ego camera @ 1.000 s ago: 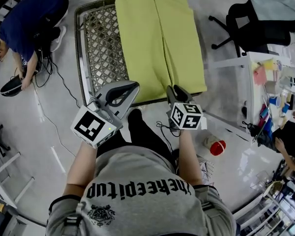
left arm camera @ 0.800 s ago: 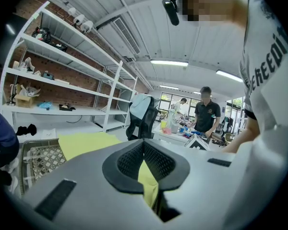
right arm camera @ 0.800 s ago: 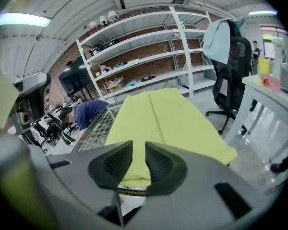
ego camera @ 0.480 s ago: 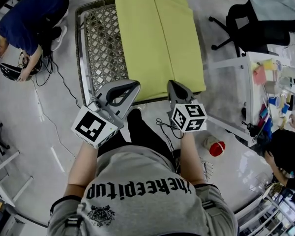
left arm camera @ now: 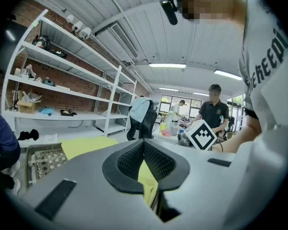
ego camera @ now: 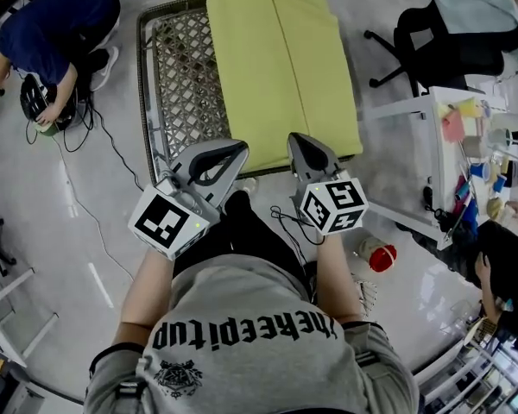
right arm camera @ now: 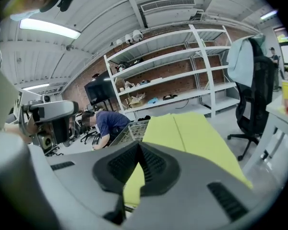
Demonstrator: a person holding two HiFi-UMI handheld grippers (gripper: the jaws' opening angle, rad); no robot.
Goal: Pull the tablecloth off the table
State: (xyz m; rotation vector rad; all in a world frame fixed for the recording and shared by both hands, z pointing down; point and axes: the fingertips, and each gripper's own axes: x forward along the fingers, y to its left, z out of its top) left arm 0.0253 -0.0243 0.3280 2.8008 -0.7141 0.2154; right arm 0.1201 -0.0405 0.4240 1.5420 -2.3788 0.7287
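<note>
In the head view, the yellow-green tablecloth point(ego camera: 281, 67) lies flat over the right part of a metal lattice tabletop point(ego camera: 181, 67). The lattice is bare along its left side. The cloth's near edge sits right at the person's two tools: the left claw point(ego camera: 237, 150) meets that edge near its left corner and the right claw point(ego camera: 294, 139) meets it further right, with both pointing away from the body. No part of the cloth hangs off toward the person, so the pull itself looks barely begun. In the left gripper view, the left claw point(left arm camera: 144, 147) has its ribbed pads pressed together, and a strip of the yellow-green fabric point(left arm camera: 148, 178) hangs down from between them. It reads as pinching the cloth's edge, with the rest of the cloth point(left arm camera: 86, 145) spread on the lattice beyond. In the right gripper view, the right claw point(right arm camera: 140, 152) is likewise pressed together with yellow-green fabric point(right arm camera: 133, 183) showing under the pads, so it too seems to pinch the edge. Ahead of it the cloth point(right arm camera: 192, 133) runs smooth to the far end of the tabletop point(right arm camera: 129, 131). By my reading the grasp is done on both sides. What is left is nearly everything: drawing the whole cloth back and clear of the tabletop.
</note>
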